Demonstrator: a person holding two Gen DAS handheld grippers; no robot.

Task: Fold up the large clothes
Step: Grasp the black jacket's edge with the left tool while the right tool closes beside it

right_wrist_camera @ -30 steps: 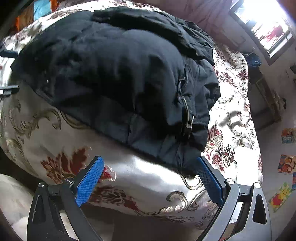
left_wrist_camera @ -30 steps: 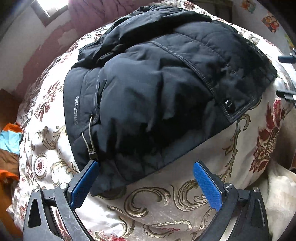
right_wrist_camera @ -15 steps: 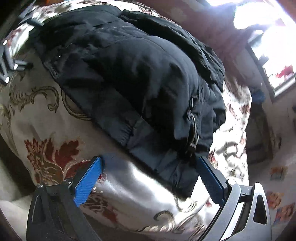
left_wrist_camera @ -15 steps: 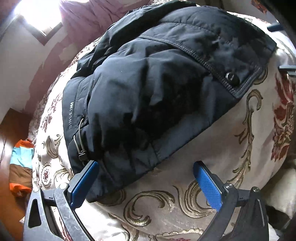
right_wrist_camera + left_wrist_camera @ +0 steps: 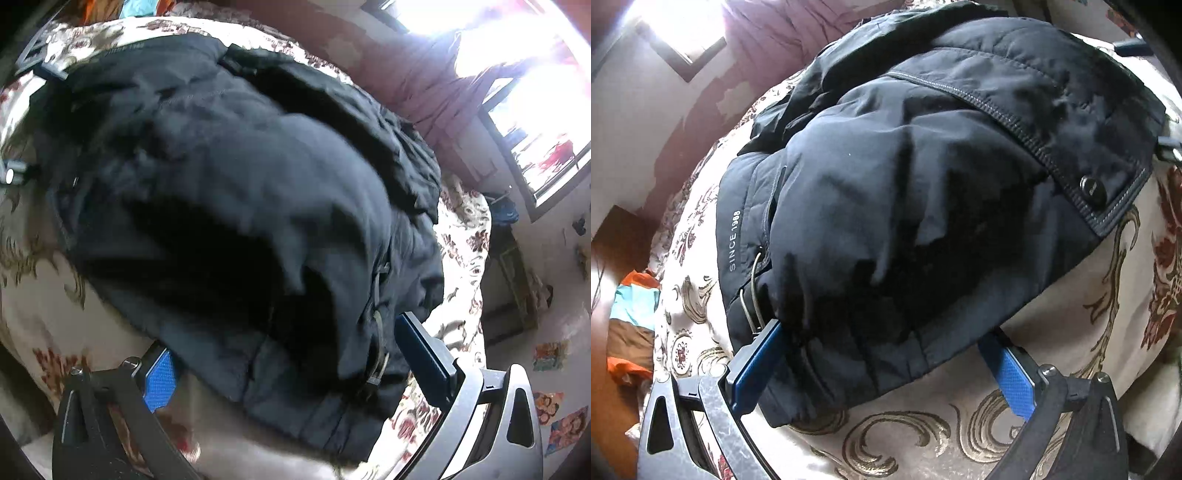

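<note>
Fingers [image 5: 757, 360] of both grippers spread wide, straddling the near edge of the dark jacket [image 5: 923, 206] on the bed [image 5: 1071, 332], gripping nothing.

**The bed and what lies on it**

The bed [image 5: 1108, 295] in front of me is covered with a cream bedspread [image 5: 905, 435] printed with gold scrolls and dark red flowers. A dark navy padded jacket [image 5: 923, 221] lies directly on it, bunched and partly folded, taking up most of the middle. Its white "SINCE 1988" lettering [image 5: 734, 240] faces up on my left side, and a snap button [image 5: 1090, 186] shows on the flap near the edge.
</note>
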